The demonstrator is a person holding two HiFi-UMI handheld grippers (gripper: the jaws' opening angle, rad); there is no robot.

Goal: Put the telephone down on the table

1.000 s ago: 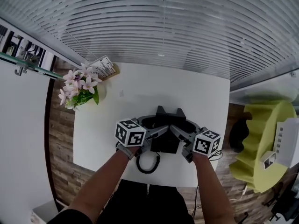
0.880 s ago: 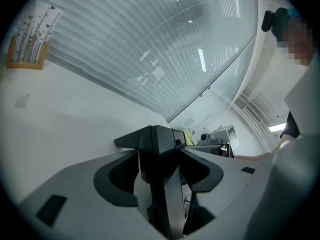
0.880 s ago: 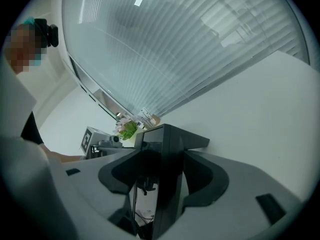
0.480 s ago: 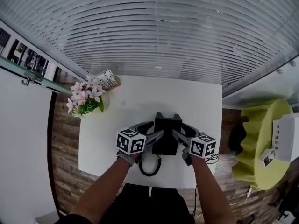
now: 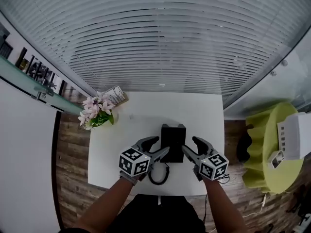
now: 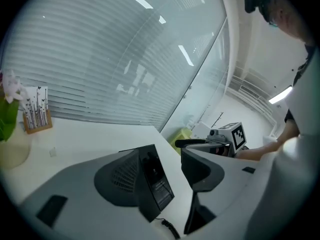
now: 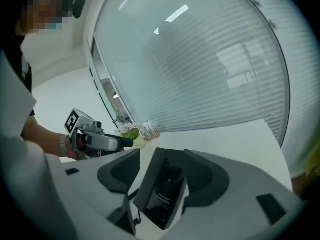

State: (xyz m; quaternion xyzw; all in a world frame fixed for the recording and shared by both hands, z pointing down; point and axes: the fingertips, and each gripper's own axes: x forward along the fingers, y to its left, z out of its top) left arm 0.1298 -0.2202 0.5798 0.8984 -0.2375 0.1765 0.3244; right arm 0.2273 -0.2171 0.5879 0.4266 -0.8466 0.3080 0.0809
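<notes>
The black telephone (image 5: 173, 135) stands on the white table (image 5: 141, 115), its coiled cord (image 5: 158, 174) looping toward the near edge. My left gripper (image 5: 155, 147) hovers at the phone's near left, jaws wide and empty. My right gripper (image 5: 193, 147) mirrors it at the near right, also open and empty. In the left gripper view the telephone (image 6: 157, 189) lies below and between the spread jaws of my left gripper (image 6: 160, 156), untouched, with the right gripper (image 6: 222, 138) beyond. In the right gripper view the telephone (image 7: 162, 194) shows the same way under my right gripper (image 7: 162, 156).
A pot of pink flowers (image 5: 97, 114) and a small card holder (image 5: 115, 95) stand at the table's far left corner. Window blinds (image 5: 160, 42) run behind the table. A yellow-green chair (image 5: 265, 154) and a white box (image 5: 293, 135) are off to the right.
Both grippers have opened off the telephone's sides, risen and drawn back toward me. The telephone stays on the table.
</notes>
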